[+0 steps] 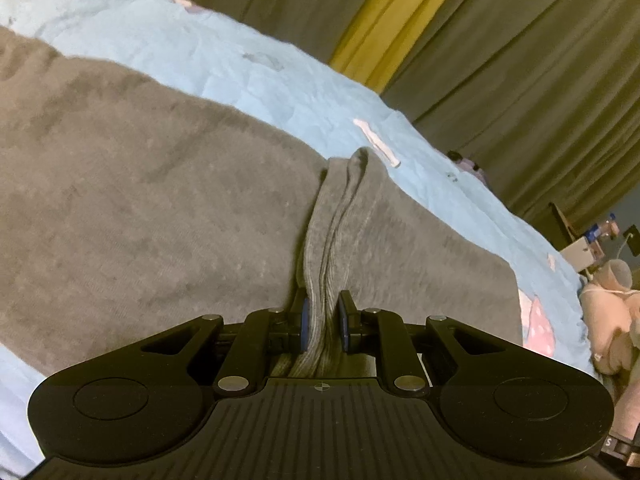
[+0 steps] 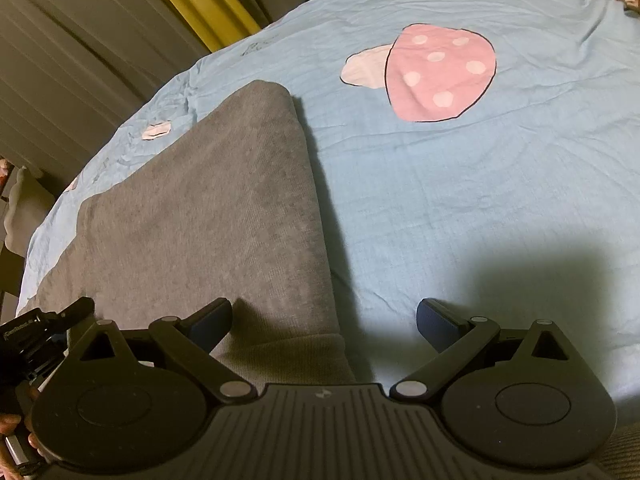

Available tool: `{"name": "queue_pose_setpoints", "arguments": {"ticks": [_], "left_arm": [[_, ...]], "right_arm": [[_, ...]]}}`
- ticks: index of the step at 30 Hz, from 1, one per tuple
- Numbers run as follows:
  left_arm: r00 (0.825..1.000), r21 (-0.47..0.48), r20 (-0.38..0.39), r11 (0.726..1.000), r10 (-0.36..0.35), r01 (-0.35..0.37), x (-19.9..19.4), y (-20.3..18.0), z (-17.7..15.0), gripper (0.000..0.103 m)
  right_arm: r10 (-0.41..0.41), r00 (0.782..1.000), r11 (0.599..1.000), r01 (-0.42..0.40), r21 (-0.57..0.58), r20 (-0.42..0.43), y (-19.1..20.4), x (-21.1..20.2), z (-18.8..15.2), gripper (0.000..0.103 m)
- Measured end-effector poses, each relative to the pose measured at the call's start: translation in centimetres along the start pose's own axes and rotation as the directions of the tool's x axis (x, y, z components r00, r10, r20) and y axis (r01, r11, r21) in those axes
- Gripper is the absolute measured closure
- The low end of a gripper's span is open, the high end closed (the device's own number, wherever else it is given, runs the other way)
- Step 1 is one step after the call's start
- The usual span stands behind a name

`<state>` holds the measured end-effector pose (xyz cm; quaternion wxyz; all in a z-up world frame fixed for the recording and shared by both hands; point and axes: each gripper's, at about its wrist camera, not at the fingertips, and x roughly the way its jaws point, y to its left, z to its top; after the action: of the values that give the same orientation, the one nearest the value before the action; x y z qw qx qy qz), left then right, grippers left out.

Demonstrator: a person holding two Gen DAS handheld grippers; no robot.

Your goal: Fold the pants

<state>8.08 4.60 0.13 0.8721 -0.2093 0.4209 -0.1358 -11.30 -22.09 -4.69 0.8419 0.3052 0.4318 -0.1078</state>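
Observation:
Grey pants lie spread on a light blue bedsheet. My left gripper is shut on a raised ridge of the grey fabric, which runs up between the blue pads and away over the pants. In the right wrist view the pants lie flat, their right edge running down to a ribbed band in front of the gripper. My right gripper stands open just above that edge, its left pad over the fabric and its right pad over the sheet, with nothing pinched.
The sheet carries a pink mushroom print. Dark curtains with a yellow strip hang behind the bed. Pink soft things and small objects lie off the bed's right end. Part of the other gripper shows at lower left.

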Motion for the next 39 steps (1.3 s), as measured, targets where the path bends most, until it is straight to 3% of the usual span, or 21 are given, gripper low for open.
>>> {"name": "queue_pose_setpoints", "arguments": {"ticks": [5, 6, 7, 9, 10, 12, 15, 17, 19, 20, 22, 24, 28, 32, 35, 36, 37, 38, 39], "left_arm": [[0.999, -0.049, 0.016, 0.998, 0.044, -0.043, -1.0, 1.3, 0.3, 0.088], [0.997, -0.049, 0.028, 0.996, 0.073, -0.072, -1.1, 1.5, 0.4, 0.093], [0.991, -0.021, 0.054, 0.992, 0.126, -0.125, -1.2, 1.4, 0.4, 0.101], [0.955, 0.065, 0.137, 0.960, 0.262, -0.273, -1.6, 0.9, 0.4, 0.102], [0.944, 0.092, 0.161, 0.947, 0.290, -0.307, -1.6, 0.9, 0.5, 0.102], [0.959, 0.039, 0.155, 0.968, 0.238, -0.246, -1.8, 1.9, 0.7, 0.097], [0.986, -0.118, 0.132, 0.989, 0.106, -0.091, -2.1, 3.9, 1.1, 0.082], [0.985, -0.136, 0.138, 0.987, 0.100, -0.081, -2.1, 3.9, 1.0, 0.074], [0.977, -0.113, 0.148, 0.984, 0.153, -0.137, -2.1, 3.5, 0.9, 0.064], [0.973, -0.094, 0.149, 0.982, 0.174, -0.161, -1.9, 3.3, 0.9, 0.061], [0.970, -0.071, 0.151, 0.981, 0.192, -0.183, -1.9, 2.9, 0.8, 0.058], [0.975, -0.067, 0.146, 0.985, 0.168, -0.160, -1.9, 2.9, 0.8, 0.054], [0.981, -0.068, 0.125, 0.988, 0.146, -0.138, -1.6, 3.3, 0.8, 0.052], [0.989, -0.042, 0.113, 0.995, 0.093, -0.088, -1.9, 2.8, 0.5, 0.050], [0.992, 0.014, 0.124, 1.000, 0.014, -0.016, -2.1, 1.8, 0.3, 0.034], [0.993, 0.031, 0.119, 0.999, 0.016, -0.020, -1.9, 1.4, 0.2, 0.028], [0.993, 0.055, 0.109, 0.997, 0.038, -0.044, -1.5, 1.2, 0.0, 0.028], [0.994, 0.083, 0.077, 0.992, 0.084, -0.090, -0.7, 1.0, -0.1, 0.029], [0.988, 0.110, 0.026, 0.982, 0.153, -0.155, 0.5, 0.9, -0.2, 0.036]], "right_arm": [[0.008, 1.000, 1.000, -0.008, -0.017, 0.003, 0.2, 0.0, 0.0, 0.004], [0.006, 1.000, 1.000, -0.006, -0.023, 0.003, 0.3, 0.0, -0.1, 0.004], [0.005, 1.000, 1.000, -0.004, -0.029, 0.003, 0.4, 0.0, -0.1, 0.004], [-0.003, 1.000, 0.999, 0.003, -0.045, 0.003, 0.7, 0.1, -0.1, 0.004], [-0.007, 1.000, 0.999, 0.007, -0.052, 0.003, 0.9, 0.2, -0.1, 0.004], [-0.007, 1.000, 0.998, 0.008, -0.062, 0.010, 1.1, 0.1, -0.2, 0.004], [-0.006, 0.998, 0.997, 0.011, -0.081, 0.061, 1.6, -0.4, -0.4, 0.004], [0.003, 0.993, 0.992, 0.012, -0.122, 0.122, 2.2, -1.2, -0.7, 0.004], [0.024, 0.982, 0.981, 0.013, -0.194, 0.188, 3.1, -2.0, -1.2, 0.008], [0.027, 0.975, 0.971, 0.027, -0.239, 0.220, 3.7, -2.3, -1.6, 0.012], [0.027, 0.969, 0.948, 0.053, -0.315, 0.245, 4.9, -2.3, -2.2, 0.034], [0.021, 0.975, 0.929, 0.063, -0.366, 0.222, 5.8, -1.7, -2.4, 0.056], [-0.052, 0.987, 0.907, 0.110, -0.406, 0.151, 6.5, 0.2, -2.3, 0.055], [-0.039, 0.988, 0.917, 0.094, -0.387, 0.149, 6.4, 0.1, -2.1, 0.053], [-0.003, 0.989, 0.926, 0.058, -0.372, 0.146, 5.9, -0.1, -2.3, 0.046], [-0.002, 0.990, 0.926, 0.055, -0.372, 0.142, 5.9, -0.1, -2.3, 0.043], [-0.006, 0.990, 0.924, 0.059, -0.377, 0.141, 6.0, 0.0, -2.4, 0.042], [-0.010, 0.990, 0.922, 0.063, -0.382, 0.139, 6.1, 0.1, -2.4, 0.039], [-0.015, 0.991, 0.920, 0.067, -0.386, 0.135, 6.1, 0.2, -2.4, 0.030]]}}
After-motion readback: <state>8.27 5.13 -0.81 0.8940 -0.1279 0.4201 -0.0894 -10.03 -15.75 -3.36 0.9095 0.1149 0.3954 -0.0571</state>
